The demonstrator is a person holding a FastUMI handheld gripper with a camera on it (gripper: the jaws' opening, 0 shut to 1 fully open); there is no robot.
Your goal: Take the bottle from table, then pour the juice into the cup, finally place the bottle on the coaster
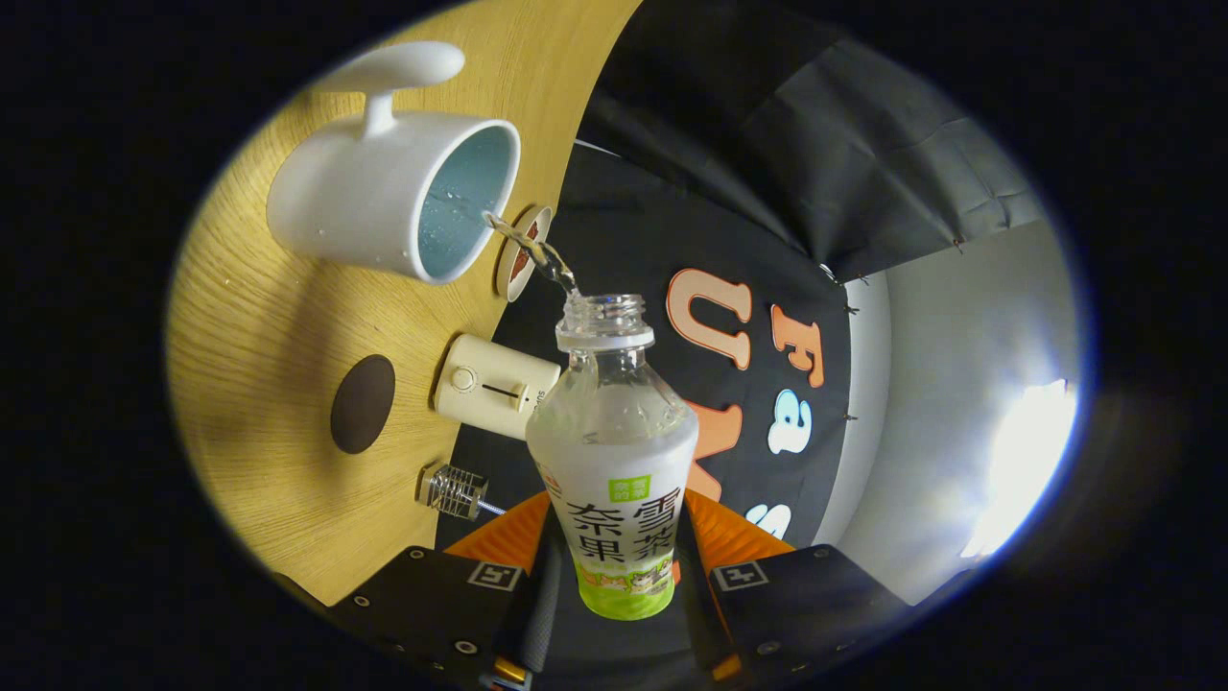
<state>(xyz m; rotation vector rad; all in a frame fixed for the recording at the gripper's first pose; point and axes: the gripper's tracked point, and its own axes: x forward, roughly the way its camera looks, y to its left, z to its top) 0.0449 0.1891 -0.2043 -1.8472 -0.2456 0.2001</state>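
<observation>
We start closest in, where the gripper [614,566] has both fingers pressed against the labelled lower body of the bottle [614,461], one on each side, so we read it as firmly clamped between them. The bottle's long axis runs straight ahead along the fingers, with its uncapped neck pointing away from us, and the whole view is rolled so that the wooden table [259,317] stands up beside it, which we take to mean the bottle is tipped well over. From the mouth a thin stream of clear liquid [537,251] arcs into the white cup [384,197], whose opening faces the neck. Pouring looks underway. The dark round coaster [363,404] lies on the table on the cup's side, nearer to the fingers than the cup, so we judge the coming placement needs the bottle righted and swung toward it.
</observation>
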